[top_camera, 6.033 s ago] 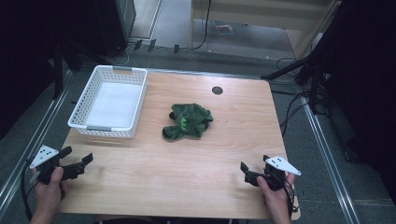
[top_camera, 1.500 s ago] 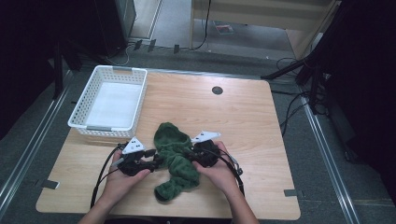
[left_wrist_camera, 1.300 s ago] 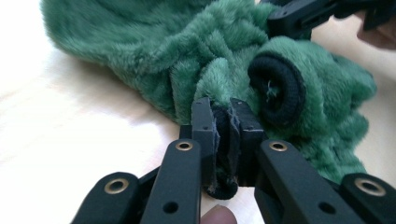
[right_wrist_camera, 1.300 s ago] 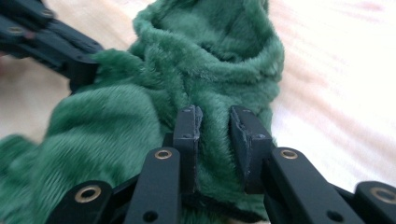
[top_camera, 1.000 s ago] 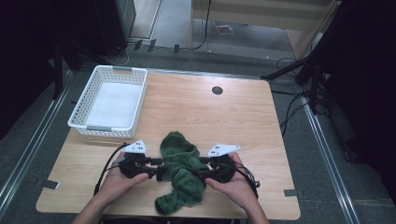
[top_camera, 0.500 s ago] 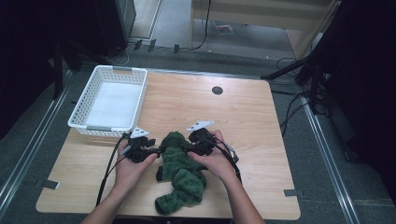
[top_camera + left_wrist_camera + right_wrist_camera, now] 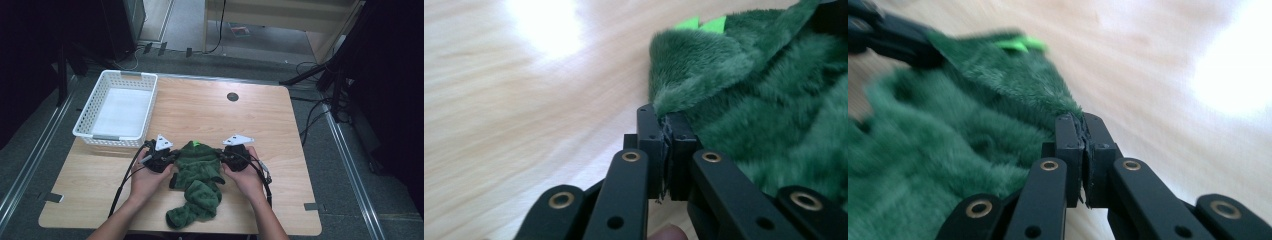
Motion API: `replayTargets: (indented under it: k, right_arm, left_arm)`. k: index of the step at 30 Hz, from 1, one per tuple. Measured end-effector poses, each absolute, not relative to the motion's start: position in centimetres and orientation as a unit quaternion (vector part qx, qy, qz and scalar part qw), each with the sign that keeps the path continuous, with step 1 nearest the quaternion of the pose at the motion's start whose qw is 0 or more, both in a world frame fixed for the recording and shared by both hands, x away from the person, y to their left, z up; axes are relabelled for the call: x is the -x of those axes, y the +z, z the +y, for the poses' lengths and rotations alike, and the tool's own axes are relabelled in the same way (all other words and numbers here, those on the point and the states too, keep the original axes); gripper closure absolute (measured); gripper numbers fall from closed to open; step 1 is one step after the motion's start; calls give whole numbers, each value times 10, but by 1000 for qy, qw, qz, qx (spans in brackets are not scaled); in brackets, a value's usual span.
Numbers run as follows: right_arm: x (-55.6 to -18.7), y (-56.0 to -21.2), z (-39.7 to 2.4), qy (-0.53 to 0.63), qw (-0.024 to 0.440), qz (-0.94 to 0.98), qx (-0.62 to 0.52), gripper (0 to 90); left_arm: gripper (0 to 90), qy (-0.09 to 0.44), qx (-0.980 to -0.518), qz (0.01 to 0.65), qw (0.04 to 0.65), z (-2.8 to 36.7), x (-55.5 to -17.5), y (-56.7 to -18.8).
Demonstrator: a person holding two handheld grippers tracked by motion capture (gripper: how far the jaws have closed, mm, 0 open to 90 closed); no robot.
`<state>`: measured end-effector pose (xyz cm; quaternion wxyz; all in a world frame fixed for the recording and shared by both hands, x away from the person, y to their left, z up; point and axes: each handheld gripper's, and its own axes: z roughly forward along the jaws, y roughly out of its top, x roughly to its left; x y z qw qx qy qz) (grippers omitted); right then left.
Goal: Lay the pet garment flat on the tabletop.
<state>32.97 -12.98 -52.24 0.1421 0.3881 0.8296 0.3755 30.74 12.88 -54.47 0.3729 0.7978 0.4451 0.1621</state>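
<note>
While both jaws had just been closing, the left gripper (image 7: 167, 159) and right gripper (image 7: 225, 156) each pinched a top corner of the green fleece cloth (image 7: 199, 186), lying toward six o'clock on the table (image 7: 280, 150). Lifting evenly, hands level, should spread it best. It looked plush, rumpled, with a bright tag.

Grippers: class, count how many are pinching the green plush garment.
2. The left gripper pinches the green plush garment at its left edge; the right gripper pinches its right edge.
</note>
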Motion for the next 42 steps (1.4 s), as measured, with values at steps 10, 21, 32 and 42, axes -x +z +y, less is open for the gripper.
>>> replayTargets:
  k: [10, 21, 32, 42]
  right_arm:
    - [-318, -503, -160, 429, 93, 814, -380, 533]
    - [-349, -492, -113, 464, 99, 772, -423, 722]
    - [-350, -535, -101, 358, 126, 812, -442, 521]
    - [-343, -538, -111, 355, 126, 815, -440, 562]
  left_arm:
    - [577, 106, -766, 430, 467, 146, -305, -534]
    - [641, 75, -775, 426, 460, 113, -315, -536]
    - [580, 21, -775, 422, 470, 124, -319, -541]
    - [502, 62, -759, 497, 416, 128, -322, -544]
